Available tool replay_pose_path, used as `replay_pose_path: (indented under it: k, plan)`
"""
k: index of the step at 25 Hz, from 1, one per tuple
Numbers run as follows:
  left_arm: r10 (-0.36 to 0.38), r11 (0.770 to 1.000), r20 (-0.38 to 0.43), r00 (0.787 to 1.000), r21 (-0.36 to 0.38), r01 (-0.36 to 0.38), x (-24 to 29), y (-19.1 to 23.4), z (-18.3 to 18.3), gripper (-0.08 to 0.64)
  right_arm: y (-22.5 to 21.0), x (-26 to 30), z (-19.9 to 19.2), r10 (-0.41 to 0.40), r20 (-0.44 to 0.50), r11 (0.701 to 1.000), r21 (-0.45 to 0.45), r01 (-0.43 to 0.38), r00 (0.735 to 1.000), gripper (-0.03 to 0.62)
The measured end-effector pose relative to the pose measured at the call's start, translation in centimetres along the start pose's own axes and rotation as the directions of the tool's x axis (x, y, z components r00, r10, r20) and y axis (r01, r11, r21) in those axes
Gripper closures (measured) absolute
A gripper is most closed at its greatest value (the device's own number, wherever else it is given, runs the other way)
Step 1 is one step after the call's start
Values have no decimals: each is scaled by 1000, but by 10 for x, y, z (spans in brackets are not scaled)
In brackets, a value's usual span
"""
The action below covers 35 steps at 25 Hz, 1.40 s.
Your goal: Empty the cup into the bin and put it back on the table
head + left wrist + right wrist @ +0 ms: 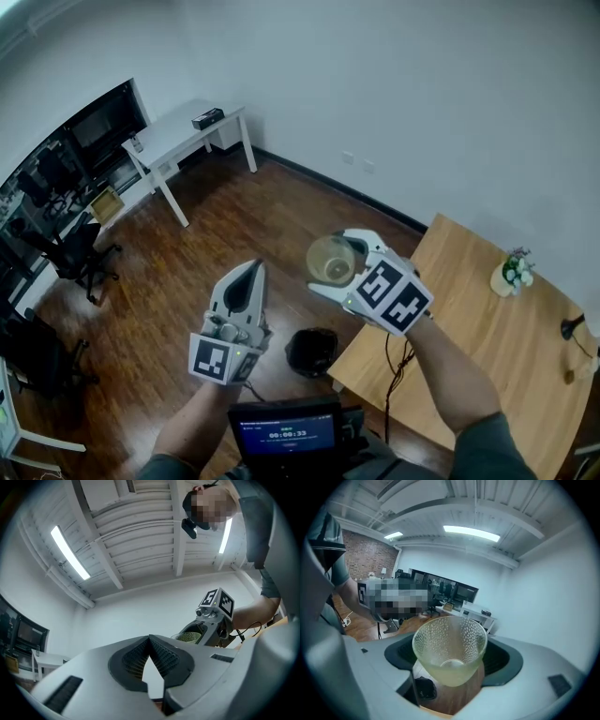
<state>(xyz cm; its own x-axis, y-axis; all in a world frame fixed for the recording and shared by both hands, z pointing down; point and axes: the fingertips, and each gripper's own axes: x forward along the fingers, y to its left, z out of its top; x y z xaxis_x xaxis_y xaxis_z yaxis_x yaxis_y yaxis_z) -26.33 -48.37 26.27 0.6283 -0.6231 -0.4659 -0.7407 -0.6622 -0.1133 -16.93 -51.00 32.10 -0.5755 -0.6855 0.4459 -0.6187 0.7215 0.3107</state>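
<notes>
right tool (339,266): clamped on the cup (331,260), jaws wide, one on each side of its wall
cup: in the air over the wood floor (234,225), just off the edge of the surface (487,328), tipped with its mouth up and sideways
bin (312,351): black, on the floor by the corner of the surface
left tool (251,274): jaws together, nothing gripped, beside the right tool

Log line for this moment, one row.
right gripper: shut on cup | cup: looks empty | left gripper: shut, empty | bin: on floor beside table
</notes>
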Motion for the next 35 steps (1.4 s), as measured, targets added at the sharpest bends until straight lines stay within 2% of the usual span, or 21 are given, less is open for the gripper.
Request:
replay_pose_path:
  k: [7, 11, 15, 19, 23, 28, 33, 35]
  plan:
    - [-31, 999, 3, 1000, -18, 31, 5, -26, 7, 563, 7, -44, 0, -21, 66, 997, 76, 16, 998, 193]
    - [-47, 999, 20, 999, 5, 46, 11, -41, 13, 563, 10, -68, -2, -30, 99, 993, 118, 18, 995, 193]
    - [-98, 995, 13, 995, -35, 99, 15, -69, 16, 563, 16, -91, -8, -38, 113, 990, 143, 22, 993, 193]
    - [-158, 986, 38, 987, -44, 159, 19, -87, 20, 563, 20, -110, -13, -89, 117, 981, 182, 67, 989, 193]
    - [-237, 968, 43, 971, -70, 239, 19, -101, 14, 563, 26, -126, -17, -153, 104, 968, 218, 127, 983, 193]
    - [-288, 947, 80, 954, -124, 296, 17, -105, 17, 563, 32, -142, -18, -239, 70, 943, 255, 215, 968, 193]
    - [-361, 909, 53, 931, -204, 364, 8, -109, 9, 563, 47, -152, -17, -309, 28, 913, 290, 288, 951, 193]
    - [-378, 896, 68, 923, -226, 383, 7, -110, 11, 563, 52, -159, -18, -344, 12, 894, 311, 323, 939, 193]
